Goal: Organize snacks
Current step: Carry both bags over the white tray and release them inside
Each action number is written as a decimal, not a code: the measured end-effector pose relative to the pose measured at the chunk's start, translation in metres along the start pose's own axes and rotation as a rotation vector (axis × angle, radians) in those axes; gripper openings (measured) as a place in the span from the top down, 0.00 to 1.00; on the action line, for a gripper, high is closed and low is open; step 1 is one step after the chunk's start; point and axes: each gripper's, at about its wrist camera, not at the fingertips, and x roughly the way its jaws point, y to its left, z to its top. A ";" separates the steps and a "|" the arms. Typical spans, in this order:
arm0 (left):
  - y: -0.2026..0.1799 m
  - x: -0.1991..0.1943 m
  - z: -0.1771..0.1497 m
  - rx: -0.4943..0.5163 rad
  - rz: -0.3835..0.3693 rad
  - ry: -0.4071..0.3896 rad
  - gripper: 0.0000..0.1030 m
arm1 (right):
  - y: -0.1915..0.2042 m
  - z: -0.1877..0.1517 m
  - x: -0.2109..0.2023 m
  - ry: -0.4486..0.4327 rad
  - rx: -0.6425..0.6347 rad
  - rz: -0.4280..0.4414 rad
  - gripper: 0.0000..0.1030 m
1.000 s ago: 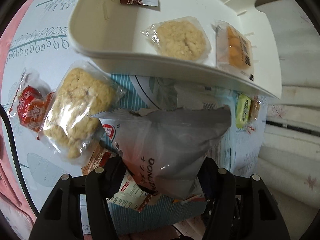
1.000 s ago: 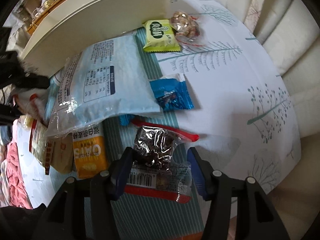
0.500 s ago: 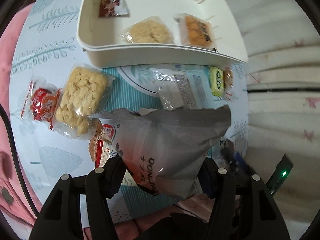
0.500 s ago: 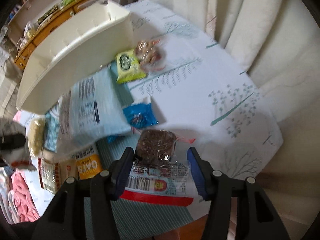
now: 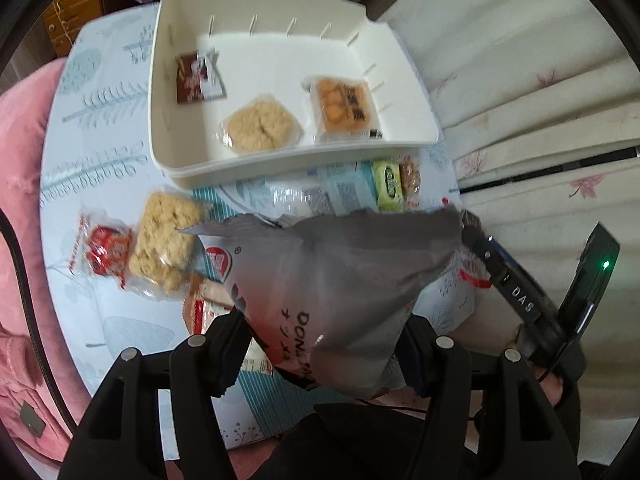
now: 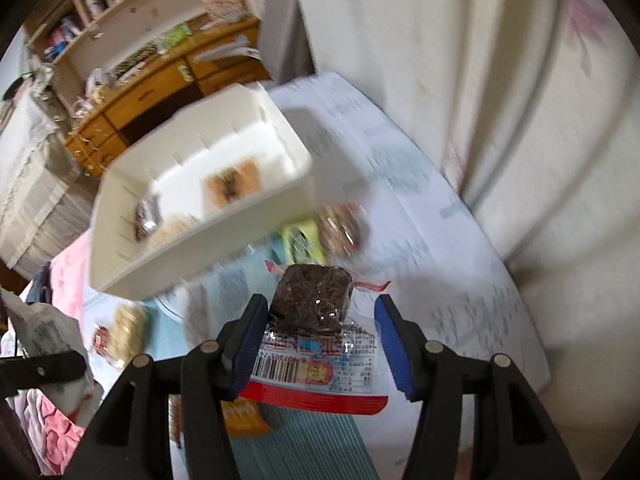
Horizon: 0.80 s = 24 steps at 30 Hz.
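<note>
two wrist views look down on a round table [image 5: 60,216] with a pale tree-print cloth. the left gripper [image 5: 324,344] is clamped on a large grey foil snack bag [image 5: 340,272], held above the table with its torn top edge pointing away from the camera. the right gripper [image 6: 318,336] is clamped on a clear packet holding a dark brown cake [image 6: 316,300], with a red-edged barcode label nearest the camera. a white plastic bin [image 5: 280,160] sits at the far side of the table and holds three snacks: a brown sachet [image 5: 198,78], a pale rice cake [image 5: 260,126] and an orange biscuit pack [image 5: 344,108]. loose on the cloth near the bin are a wrapped rice cracker [image 5: 166,240], a red-wrapped sweet [image 5: 106,248] just beside it, and a green packet [image 5: 388,186] (the right view is blurred, so small items there are hard to make out). cream curtains [image 6: 480,100] hang behind the table.
</note>
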 end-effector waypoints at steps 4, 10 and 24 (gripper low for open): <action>-0.008 -0.015 0.017 -0.013 0.003 -0.040 0.40 | 0.015 0.030 -0.006 -0.043 -0.070 0.057 0.46; -0.017 -0.030 0.045 -0.032 0.058 -0.111 0.40 | 0.037 0.073 -0.011 -0.095 -0.163 0.143 0.46; -0.022 -0.042 0.101 -0.133 0.146 -0.265 0.31 | 0.065 0.126 0.007 -0.107 -0.288 0.298 0.46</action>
